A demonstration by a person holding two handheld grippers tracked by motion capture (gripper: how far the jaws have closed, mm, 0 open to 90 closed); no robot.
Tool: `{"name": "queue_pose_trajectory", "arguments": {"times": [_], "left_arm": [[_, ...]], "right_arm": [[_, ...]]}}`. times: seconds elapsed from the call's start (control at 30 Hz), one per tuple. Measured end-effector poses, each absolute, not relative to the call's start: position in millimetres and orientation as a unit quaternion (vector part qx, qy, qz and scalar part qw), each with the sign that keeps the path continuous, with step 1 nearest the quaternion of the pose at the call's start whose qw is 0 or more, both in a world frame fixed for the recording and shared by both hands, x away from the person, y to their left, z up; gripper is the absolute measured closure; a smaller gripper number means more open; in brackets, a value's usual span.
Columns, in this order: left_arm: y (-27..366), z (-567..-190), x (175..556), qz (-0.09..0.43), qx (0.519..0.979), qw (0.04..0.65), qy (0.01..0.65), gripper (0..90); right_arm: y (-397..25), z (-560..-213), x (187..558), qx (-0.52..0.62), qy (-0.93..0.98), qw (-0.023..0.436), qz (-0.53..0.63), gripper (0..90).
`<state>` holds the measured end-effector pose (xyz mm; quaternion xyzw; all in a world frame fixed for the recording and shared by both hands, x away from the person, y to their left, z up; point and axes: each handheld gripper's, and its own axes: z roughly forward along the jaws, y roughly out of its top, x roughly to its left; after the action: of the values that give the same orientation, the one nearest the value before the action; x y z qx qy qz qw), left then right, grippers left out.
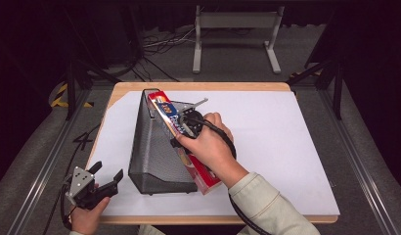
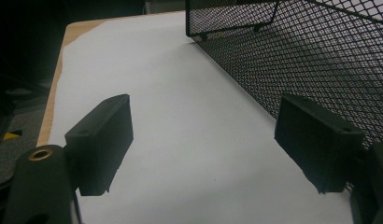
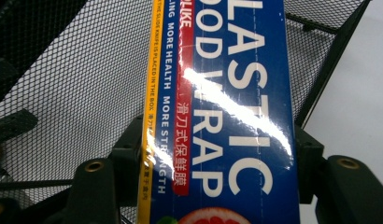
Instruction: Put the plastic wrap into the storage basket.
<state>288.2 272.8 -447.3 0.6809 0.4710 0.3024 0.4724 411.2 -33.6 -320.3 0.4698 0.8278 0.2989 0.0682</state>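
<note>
Right now the right tool is gripping a long plastic wrap box, its two black jaws pressing against the box's opposite long sides, as the right gripper view is showing with the blue face and white lettering running up between them. From above, the box is lying tilted along the right-hand slanted edge of a black mesh basket, one end reaching toward the far edge of the bench and the other end poking out near the basket's near right corner; whether it is resting on the rim or hanging partly inside, I cannot tell. The basket is standing on a white sheet that is covering most of the wooden bench, left of the bench's middle. Beyond the far edge, a dark floor with cables and a grey metal stand is showing, with black frame rails running along both sides. The right hand is reaching forward over the basket, wrapping around the tool, a pale sleeve trailing back to the near edge. The left tool is hovering at the near left corner of the bench, jaws standing wide apart with nothing between them, the mesh wall lying just beside its right jaw.
</note>
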Motion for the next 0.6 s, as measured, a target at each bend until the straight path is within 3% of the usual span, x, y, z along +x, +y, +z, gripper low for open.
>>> {"name": "queue_pose_trajectory", "arguments": {"times": [0.6], "left_arm": [[274,-447,287,0.303,0.679,0.474,0.471,20.2]], "right_arm": [[-21,-342,426,0.483,0.837,0.045,0.253,39.6]]}}
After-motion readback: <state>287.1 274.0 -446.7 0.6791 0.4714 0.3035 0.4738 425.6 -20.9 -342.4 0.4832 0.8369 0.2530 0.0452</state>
